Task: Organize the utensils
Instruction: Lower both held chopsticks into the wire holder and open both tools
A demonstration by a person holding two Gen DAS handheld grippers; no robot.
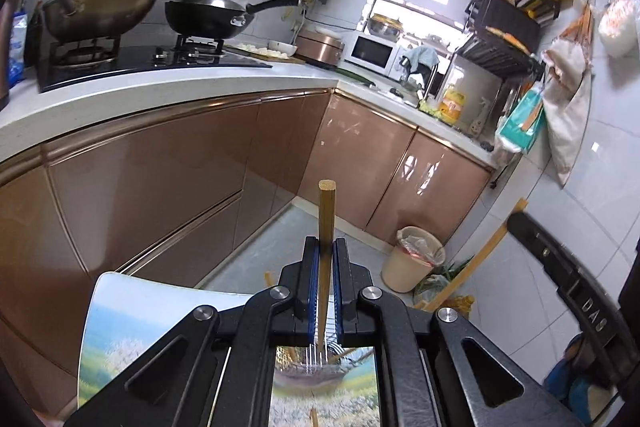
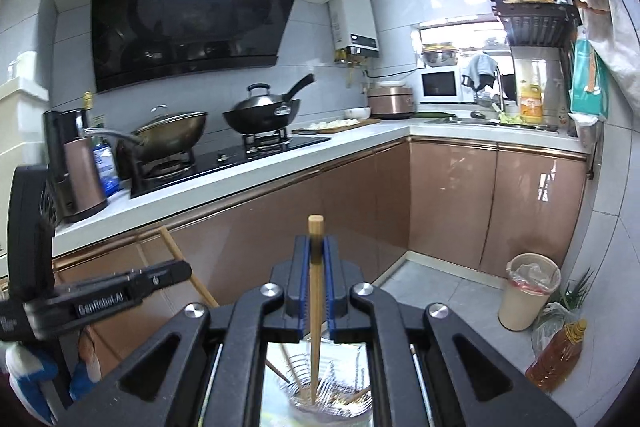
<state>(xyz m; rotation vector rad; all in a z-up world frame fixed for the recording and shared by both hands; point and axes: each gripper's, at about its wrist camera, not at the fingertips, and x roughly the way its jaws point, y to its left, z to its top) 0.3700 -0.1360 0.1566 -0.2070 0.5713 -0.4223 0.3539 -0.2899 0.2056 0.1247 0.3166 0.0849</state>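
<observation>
A home kitchen of glossy copper-brown cabinets (image 2: 452,203) and white counter (image 2: 360,135), two woks on the hob at the far left, a lidless bin (image 2: 528,291) on the grey floor at the right. From where I run the rig, my left gripper (image 1: 327,247) is clamped tight on a wooden chopstick (image 1: 326,211), which stands nearly upright between the blue pads. My right gripper (image 2: 316,247) is likewise closed on a second chopstick (image 2: 315,227). Directly below, near the lens, sits a clear holder (image 2: 332,411) with several more utensils standing in it; the lower ends of both sticks are blurred and I cannot say whether they have cleared its rim. I judge the sorting to be under way rather than finished: two sticks are in hand, the rest are in the holder, and no destination is in view.
</observation>
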